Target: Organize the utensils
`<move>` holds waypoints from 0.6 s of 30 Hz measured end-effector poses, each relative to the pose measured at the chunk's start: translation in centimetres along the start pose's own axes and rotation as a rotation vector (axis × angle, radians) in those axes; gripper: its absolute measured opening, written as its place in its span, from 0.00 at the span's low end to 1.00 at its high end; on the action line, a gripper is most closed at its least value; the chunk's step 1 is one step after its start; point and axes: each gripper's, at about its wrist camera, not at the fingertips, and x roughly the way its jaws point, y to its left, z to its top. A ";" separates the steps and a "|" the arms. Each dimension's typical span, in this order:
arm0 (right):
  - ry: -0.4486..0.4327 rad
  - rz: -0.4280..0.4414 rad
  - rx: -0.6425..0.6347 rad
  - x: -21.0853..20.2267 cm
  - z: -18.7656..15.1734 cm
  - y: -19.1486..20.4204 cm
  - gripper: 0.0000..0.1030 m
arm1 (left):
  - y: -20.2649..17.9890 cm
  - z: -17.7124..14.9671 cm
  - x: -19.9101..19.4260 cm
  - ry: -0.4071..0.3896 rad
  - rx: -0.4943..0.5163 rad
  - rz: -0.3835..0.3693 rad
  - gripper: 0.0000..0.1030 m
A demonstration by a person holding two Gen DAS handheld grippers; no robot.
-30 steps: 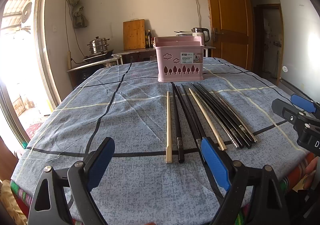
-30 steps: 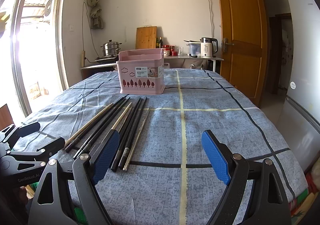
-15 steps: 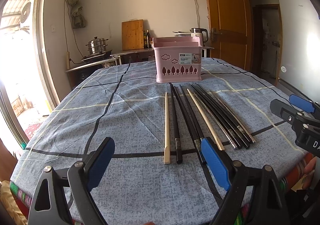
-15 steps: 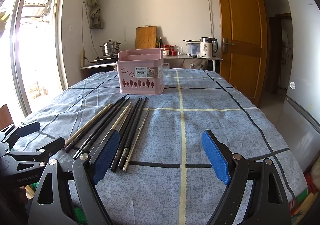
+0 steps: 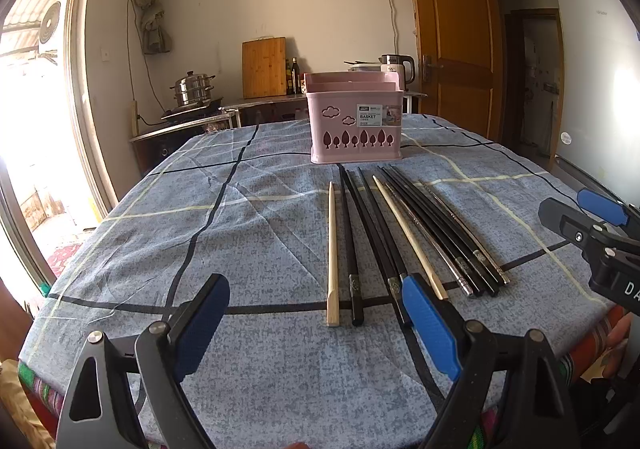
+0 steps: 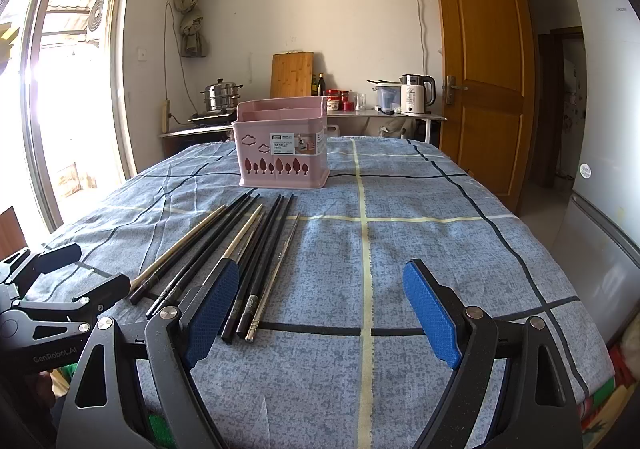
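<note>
Several chopsticks lie side by side on the blue checked tablecloth, most black (image 5: 376,233), two pale wooden (image 5: 332,249), one thin and metallic (image 6: 276,269). Behind their far tips stands a pink utensil basket (image 5: 354,119) (image 6: 282,147); its inside is hidden. My left gripper (image 5: 316,325) hovers open just short of the near ends of the chopsticks, nothing between its blue pads. My right gripper (image 6: 320,309) is open too, over bare cloth to the right of the bundle, its left pad (image 6: 210,309) beside the black chopstick ends. Each gripper shows at the other view's edge.
The table's near edge (image 5: 280,437) lies just under both grippers. Behind the table a counter holds a steel pot (image 6: 220,93), a cutting board (image 6: 292,75) and a kettle (image 6: 416,93). A wooden door (image 6: 480,61) and a fridge (image 6: 608,129) stand at the right.
The left gripper's view has shifted a little, with the chopsticks and basket sitting slightly higher in frame. The right gripper has barely moved. Both stay open.
</note>
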 end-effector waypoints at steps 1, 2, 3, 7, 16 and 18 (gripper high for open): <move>0.000 -0.001 0.000 0.0 0.0 0.1 0.82 | 0.1 0.0 0.0 0.000 0.000 0.000 0.86; 0.001 -0.001 0.000 0.0 0.0 0.1 0.82 | 0.1 0.0 0.0 0.000 0.000 0.000 0.86; 0.000 0.000 0.000 0.0 0.0 0.1 0.82 | 0.1 0.0 0.0 0.000 -0.001 -0.001 0.86; 0.001 0.000 0.000 0.0 0.0 0.1 0.82 | 0.1 -0.1 0.0 0.000 -0.001 0.001 0.86; 0.000 0.000 0.000 0.0 0.0 0.0 0.82 | 0.1 -0.1 0.1 0.001 -0.001 0.000 0.86; 0.001 0.000 -0.001 0.1 0.0 0.0 0.82 | 0.1 -0.2 0.1 0.000 0.000 -0.001 0.86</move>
